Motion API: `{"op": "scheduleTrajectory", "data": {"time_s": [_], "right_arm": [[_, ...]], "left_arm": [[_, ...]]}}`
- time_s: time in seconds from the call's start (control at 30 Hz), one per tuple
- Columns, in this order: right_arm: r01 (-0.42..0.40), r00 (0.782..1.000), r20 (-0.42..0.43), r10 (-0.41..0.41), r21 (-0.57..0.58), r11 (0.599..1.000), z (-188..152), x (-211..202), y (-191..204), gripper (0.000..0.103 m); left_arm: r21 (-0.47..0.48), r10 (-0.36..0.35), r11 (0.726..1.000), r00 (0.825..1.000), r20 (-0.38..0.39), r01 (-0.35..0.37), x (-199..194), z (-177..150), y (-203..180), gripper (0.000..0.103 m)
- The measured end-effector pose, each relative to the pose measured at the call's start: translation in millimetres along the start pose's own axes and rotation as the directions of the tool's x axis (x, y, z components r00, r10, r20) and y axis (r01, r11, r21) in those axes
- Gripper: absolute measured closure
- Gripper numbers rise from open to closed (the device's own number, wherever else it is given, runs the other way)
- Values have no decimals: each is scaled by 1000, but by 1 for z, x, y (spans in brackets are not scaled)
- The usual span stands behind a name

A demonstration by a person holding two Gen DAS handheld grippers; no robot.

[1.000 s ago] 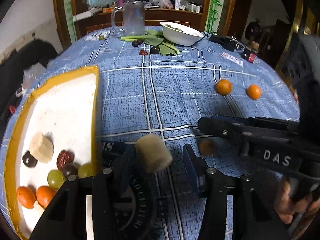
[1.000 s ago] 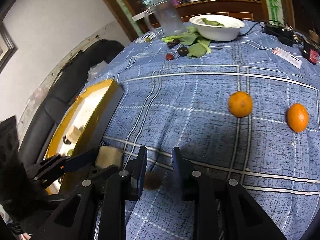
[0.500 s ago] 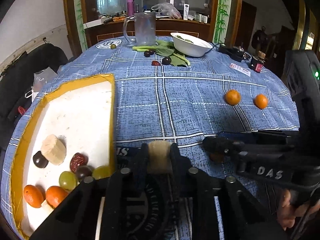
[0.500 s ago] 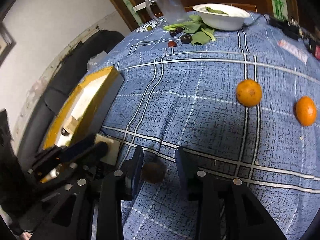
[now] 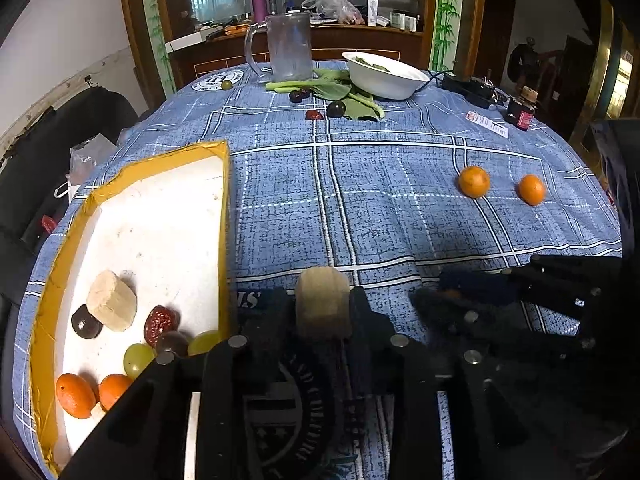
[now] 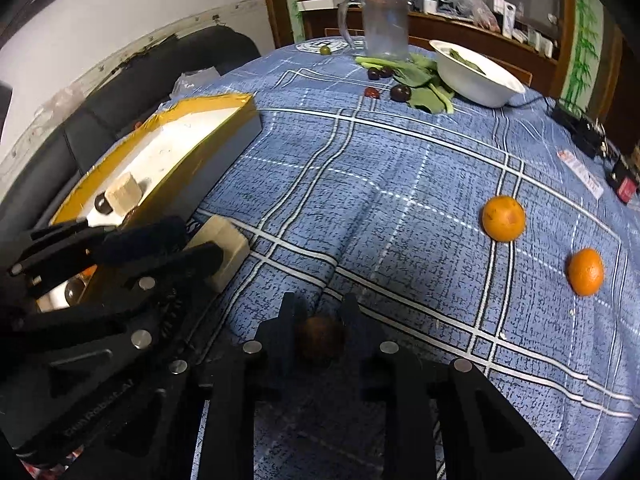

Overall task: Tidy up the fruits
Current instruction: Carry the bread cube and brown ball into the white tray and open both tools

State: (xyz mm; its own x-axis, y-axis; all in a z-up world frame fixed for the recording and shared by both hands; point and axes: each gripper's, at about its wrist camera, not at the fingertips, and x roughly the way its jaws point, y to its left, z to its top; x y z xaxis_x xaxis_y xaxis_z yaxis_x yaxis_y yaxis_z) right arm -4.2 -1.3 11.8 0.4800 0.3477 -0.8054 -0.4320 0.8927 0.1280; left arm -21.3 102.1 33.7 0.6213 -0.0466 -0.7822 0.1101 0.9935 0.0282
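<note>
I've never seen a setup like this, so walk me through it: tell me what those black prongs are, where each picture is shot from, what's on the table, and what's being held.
The black prongs are hand-held grippers, one per hand, each carrying a fisheye camera looking along its fingers. In the left camera's view, the left gripper is closed on a pale banana chunk. In the right camera's view, the right gripper is clamped on a small brown fruit. The blue checked tablecloth holds a yellow-rimmed tray with fruit already inside, two loose oranges and a white bowl.
</note>
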Motion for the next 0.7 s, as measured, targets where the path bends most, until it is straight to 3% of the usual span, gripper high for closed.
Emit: {"op": "scheduleTrajectory", "data": {"time_s": [0.13, 0.23, 0.33, 0.43, 0.53, 0.7], "right_arm": [[17, 1000, 25, -18, 71, 997, 4, -6, -18, 79], [19, 999, 39, -24, 110, 994, 5, -11, -25, 79], [-8, 999, 45, 2, 142, 990, 6, -12, -31, 79], [-40, 998, 47, 33, 160, 986, 8, -12, -34, 79], [-51, 998, 51, 43, 169, 984, 8, -10, -34, 79], [-74, 995, 78, 62, 159, 985, 8, -13, -30, 79]], "left_arm": [[19, -21, 1000, 1000, -13, 21, 4, -1, -8, 59], [59, 23, 998, 1000, -6, -22, 10, -2, -16, 58], [67, 80, 994, 997, 22, -82, 11, -3, -18, 74], [30, 28, 999, 999, 21, -29, 6, -3, -10, 74], [16, 35, 999, 998, 49, -36, -5, -6, -7, 74], [-50, -17, 999, 996, 89, 21, -35, -11, 7, 74]]}}
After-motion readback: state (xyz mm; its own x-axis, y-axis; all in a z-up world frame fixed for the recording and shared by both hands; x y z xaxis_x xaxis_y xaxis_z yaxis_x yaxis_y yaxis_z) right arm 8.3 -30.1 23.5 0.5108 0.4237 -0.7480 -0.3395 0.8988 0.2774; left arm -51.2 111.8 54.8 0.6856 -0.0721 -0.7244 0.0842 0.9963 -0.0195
